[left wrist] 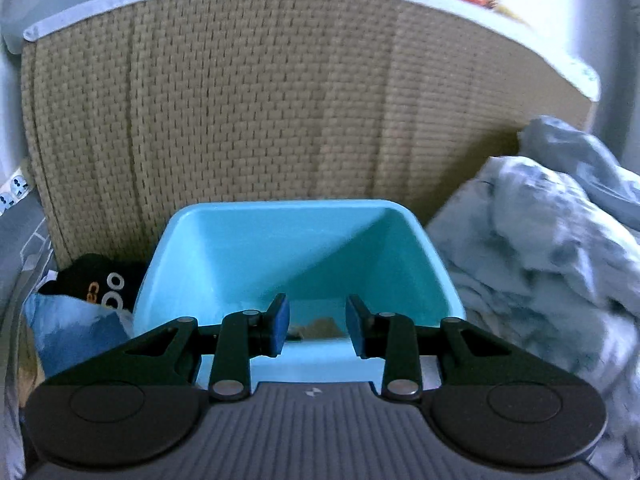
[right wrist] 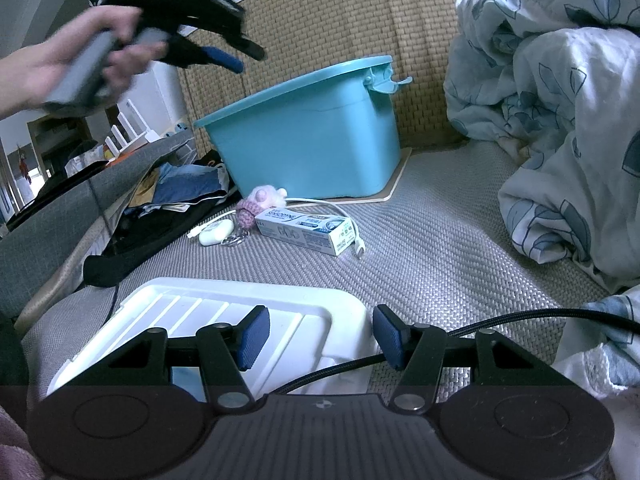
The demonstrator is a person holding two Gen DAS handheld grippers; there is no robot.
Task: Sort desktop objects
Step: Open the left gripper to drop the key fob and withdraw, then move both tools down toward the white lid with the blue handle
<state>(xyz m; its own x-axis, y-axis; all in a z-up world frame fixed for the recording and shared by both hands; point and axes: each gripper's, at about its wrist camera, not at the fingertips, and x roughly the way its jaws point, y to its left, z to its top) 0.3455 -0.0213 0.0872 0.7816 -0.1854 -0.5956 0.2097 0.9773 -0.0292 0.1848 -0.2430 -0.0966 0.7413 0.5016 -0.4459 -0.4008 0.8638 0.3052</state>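
— Blue pads first: the left gripper (left wrist: 317, 326) hangs above the open turquoise bin (left wrist: 304, 216), its pads spread with nothing between them. Why there?

— It looks like the drop spot. The bin stands against the woven headboard (left wrist: 240, 100) with its mouth up, so anything sorted can fall straight in. Something small and tan (left wrist: 320, 327) lies on its floor; I cannot tell what.

— And the other one?

— The right gripper (right wrist: 320, 338) is low over a white ribbed tray (right wrist: 224, 304), pads apart, gripping nothing. A black braided cable (right wrist: 520, 318) runs across just behind its right pad; touching or not, I cannot say.

— So what is left to sort?

— A small huddle on the grey woven mat (right wrist: 440, 248) of the bed, just in front of the bin: a toothpaste box (right wrist: 306, 230), a pink crocheted keyring (right wrist: 256, 204), a white earbud case (right wrist: 216, 232) and a white charging cable (right wrist: 352, 224) looping round the box. They sit close together, in easy reach of either hand.

— The rumpled leaf-print duvet (right wrist: 560, 100)?

— Pushed to the right, likely to keep the mat free. Clothes (right wrist: 188, 188) are heaped on the left by the bin.
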